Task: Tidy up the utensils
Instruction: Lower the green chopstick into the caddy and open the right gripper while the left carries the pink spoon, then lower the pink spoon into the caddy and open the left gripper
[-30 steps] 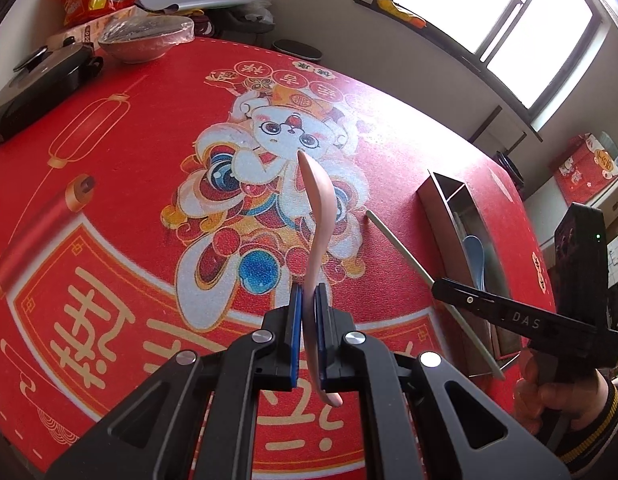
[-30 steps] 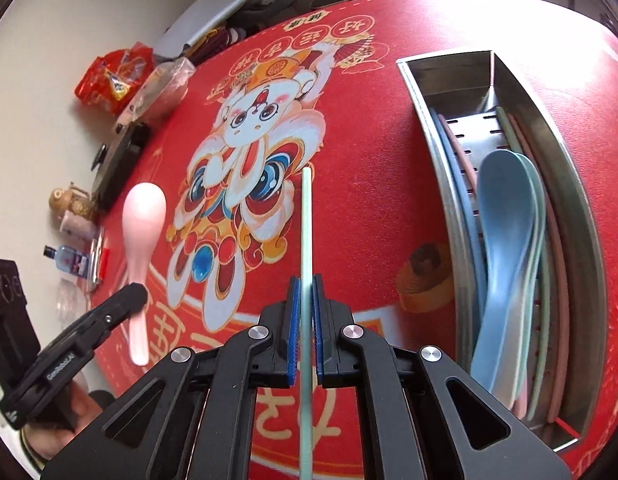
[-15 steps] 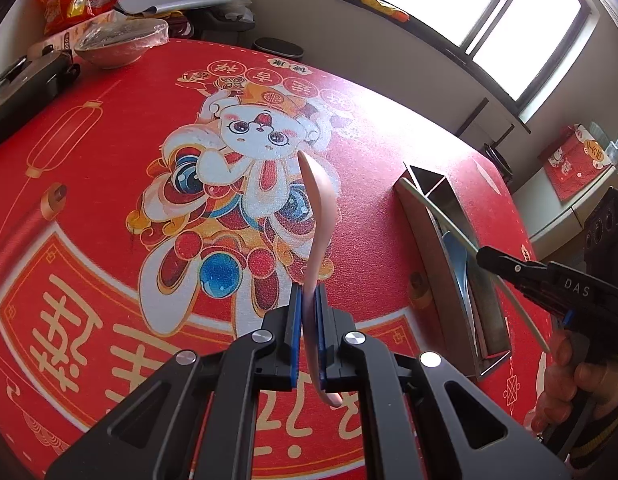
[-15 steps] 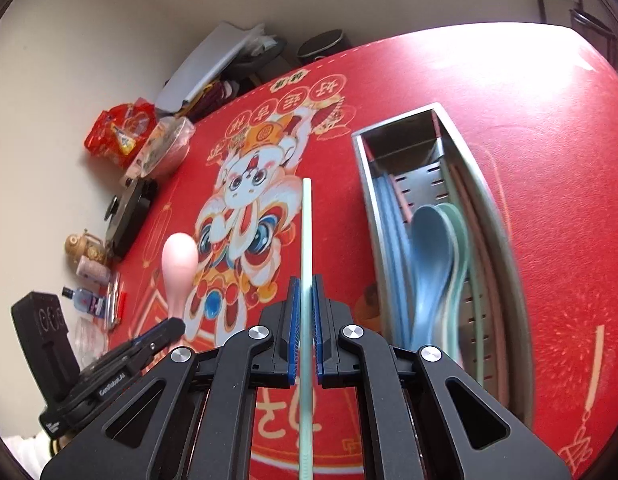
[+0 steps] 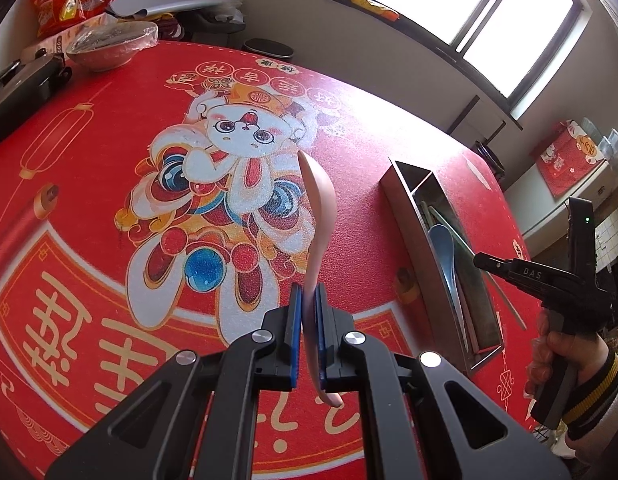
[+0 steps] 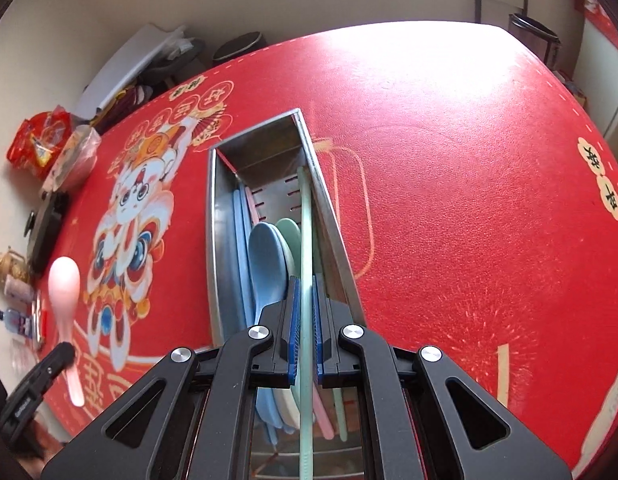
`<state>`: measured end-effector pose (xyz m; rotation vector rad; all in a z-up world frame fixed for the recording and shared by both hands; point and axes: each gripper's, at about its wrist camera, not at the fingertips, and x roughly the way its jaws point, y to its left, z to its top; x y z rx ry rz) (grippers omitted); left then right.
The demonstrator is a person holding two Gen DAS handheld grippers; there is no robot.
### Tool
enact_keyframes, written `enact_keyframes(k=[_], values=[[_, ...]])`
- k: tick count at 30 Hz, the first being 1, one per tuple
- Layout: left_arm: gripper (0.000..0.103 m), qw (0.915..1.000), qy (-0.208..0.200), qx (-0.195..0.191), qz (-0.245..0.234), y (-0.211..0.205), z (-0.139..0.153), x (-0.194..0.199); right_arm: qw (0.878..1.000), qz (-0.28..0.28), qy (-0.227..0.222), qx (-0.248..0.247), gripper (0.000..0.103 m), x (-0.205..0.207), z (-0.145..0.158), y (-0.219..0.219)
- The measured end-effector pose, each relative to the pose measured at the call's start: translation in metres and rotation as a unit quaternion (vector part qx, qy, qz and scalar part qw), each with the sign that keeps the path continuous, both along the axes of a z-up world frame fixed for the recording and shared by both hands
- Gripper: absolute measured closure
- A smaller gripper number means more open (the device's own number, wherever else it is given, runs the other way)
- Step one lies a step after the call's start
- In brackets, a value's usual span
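right gripper clamps a green chopstick over the steel tray, its long axis along the tray, tip toward the far end. left gripper grips a pink spoon left of the tray, bowl pointing away.

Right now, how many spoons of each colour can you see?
Pink spoon: 1
Blue spoon: 1
Green spoon: 1
Total: 3
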<state>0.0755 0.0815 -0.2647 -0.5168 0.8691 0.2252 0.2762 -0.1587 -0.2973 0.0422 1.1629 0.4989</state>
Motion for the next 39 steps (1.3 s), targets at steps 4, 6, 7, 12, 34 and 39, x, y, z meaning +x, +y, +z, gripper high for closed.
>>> enact_keyframes(k=[4, 6, 7, 12, 34, 39], values=[[0.097, 1.0, 0.001, 0.002, 0.007, 0.001, 0.001, -0.002, 1.0, -0.003, 0.003, -0.014, 0.096, -0.001, -0.005, 0.002], [0.097, 1.0, 0.002, 0.002, 0.009, 0.002, 0.002, -0.003, 1.0, -0.003, -0.003, -0.02, 0.096, -0.001, -0.005, 0.003], [0.097, 1.0, 0.002, 0.003, 0.009, 0.002, 0.002, -0.003, 1.0, -0.001, -0.007, -0.024, 0.096, -0.001, -0.004, 0.004], [0.097, 1.0, 0.003, 0.006, 0.003, 0.0, 0.004, 0.0, 1.0, 0.008, -0.022, -0.021, 0.095, -0.003, 0.005, 0.006], [0.097, 0.9981, 0.012, 0.014, -0.058, -0.035, 0.008, 0.037, 0.998, 0.024, -0.044, 0.037, 0.016, -0.027, 0.042, -0.026], [0.097, 0.9969, 0.015, 0.019, -0.075, -0.049, 0.011, 0.046, 0.998, 0.003, -0.046, 0.046, 0.016, -0.025, 0.044, -0.047]])
